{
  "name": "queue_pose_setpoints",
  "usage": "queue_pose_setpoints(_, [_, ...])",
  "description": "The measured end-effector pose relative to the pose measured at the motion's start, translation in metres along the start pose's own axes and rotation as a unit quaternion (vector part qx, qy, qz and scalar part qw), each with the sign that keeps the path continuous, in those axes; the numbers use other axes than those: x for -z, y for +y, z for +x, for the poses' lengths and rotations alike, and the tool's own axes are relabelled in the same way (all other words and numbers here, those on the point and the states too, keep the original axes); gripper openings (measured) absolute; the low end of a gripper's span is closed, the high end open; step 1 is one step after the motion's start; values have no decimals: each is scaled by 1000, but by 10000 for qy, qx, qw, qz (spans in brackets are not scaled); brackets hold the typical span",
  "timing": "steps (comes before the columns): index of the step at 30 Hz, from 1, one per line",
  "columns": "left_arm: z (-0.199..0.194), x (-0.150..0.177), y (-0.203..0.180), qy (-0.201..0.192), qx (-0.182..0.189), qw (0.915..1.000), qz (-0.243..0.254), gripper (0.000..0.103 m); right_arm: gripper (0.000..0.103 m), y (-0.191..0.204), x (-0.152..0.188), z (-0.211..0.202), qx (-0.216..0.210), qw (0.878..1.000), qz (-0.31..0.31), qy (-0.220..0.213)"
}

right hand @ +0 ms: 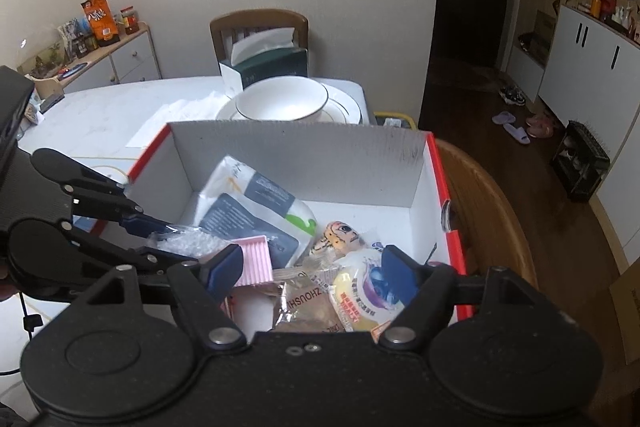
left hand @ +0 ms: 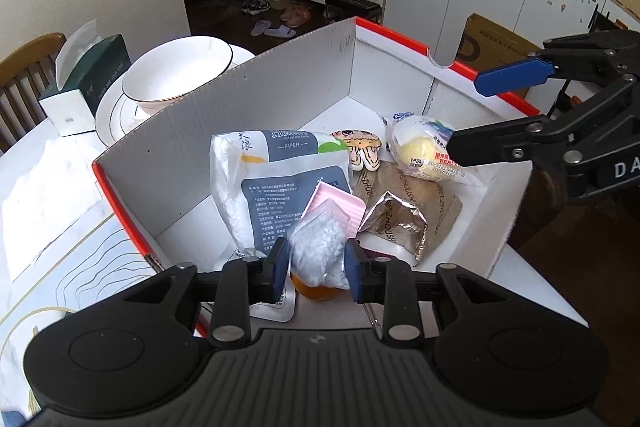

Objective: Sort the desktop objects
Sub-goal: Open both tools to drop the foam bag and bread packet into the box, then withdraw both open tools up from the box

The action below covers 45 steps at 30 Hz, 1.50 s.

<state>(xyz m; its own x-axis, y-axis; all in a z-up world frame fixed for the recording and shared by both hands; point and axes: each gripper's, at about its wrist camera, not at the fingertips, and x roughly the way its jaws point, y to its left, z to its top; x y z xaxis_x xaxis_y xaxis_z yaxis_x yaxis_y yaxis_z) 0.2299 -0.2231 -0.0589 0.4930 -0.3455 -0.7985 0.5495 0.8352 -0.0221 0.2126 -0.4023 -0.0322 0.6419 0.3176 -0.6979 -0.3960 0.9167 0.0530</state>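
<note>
A white cardboard box with a red rim [left hand: 280, 79] holds a tissue pack [left hand: 276, 179], a pink ridged piece [left hand: 340, 203], a foil packet [left hand: 396, 223], a wrapped yellow bun [left hand: 420, 155] and a tiger figure [left hand: 360, 147]. My left gripper [left hand: 316, 263] is over the box's near end, its blue pads pressing a clear bag of white bits [left hand: 320, 243]. An orange thing [left hand: 316, 291] lies under that bag. My right gripper [right hand: 312, 269] hangs open above the bun [right hand: 360, 291] with nothing between its fingers. It also shows at the right of the left wrist view [left hand: 480, 115].
A white bowl [left hand: 176, 75] on a plate and a dark green tissue box [left hand: 92, 79] stand on the white table [right hand: 100, 115] behind the box. A wooden chair [right hand: 492, 211] curves past the box's right side. Cabinets and slippers lie beyond.
</note>
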Motion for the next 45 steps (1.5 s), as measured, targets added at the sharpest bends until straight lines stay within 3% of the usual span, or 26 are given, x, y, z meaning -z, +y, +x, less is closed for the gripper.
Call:
queue_pose_setpoints(1, [-2, 1, 1, -18, 23, 10000, -41, 35, 76, 1, 1, -3, -3, 10000, 8, -24])
queue_pose_setpoints(2, [-3, 1, 2, -37, 41, 10000, -75, 52, 76, 2, 1, -6, -10, 10000, 16, -43])
queue_pose_setpoints(4, [-9, 4, 4, -146, 54, 9998, -118, 68, 76, 3, 2, -11, -10, 10000, 39, -86])
queue_pose_setpoints(15, [-54, 10, 2, -652, 84, 9974, -298, 70, 76, 16, 5, -40, -88, 9991, 203, -359])
queue_pose_setpoints(28, [-103, 31, -1, -1177, 24, 9925, -333, 70, 77, 50, 19, -67, 138, 9970, 343, -679])
queue_pose_setpoints(30, [-108, 36, -2, -1235, -37, 9918, -326, 76, 77, 56, 23, -71, 159, 9965, 351, -737])
queue_pose_setpoints(31, [-111, 38, -2, -1255, -71, 9915, -330, 84, 77, 59, 25, -73, 195, 9963, 343, -761])
queue_pose_setpoints(36, [-118, 48, -2, -1279, 27, 9912, -350, 90, 77, 72, 35, -83, 406, 9940, 455, -912])
queue_pose_setpoints(38, [-121, 51, -2, -1323, 58, 9905, -364, 103, 78, 76, 38, -86, 541, 9927, 501, -958])
queue_pose_setpoints(45, [-131, 62, -1, -1471, 146, 9881, -422, 103, 79, 92, 51, -91, 844, 9893, 669, -983])
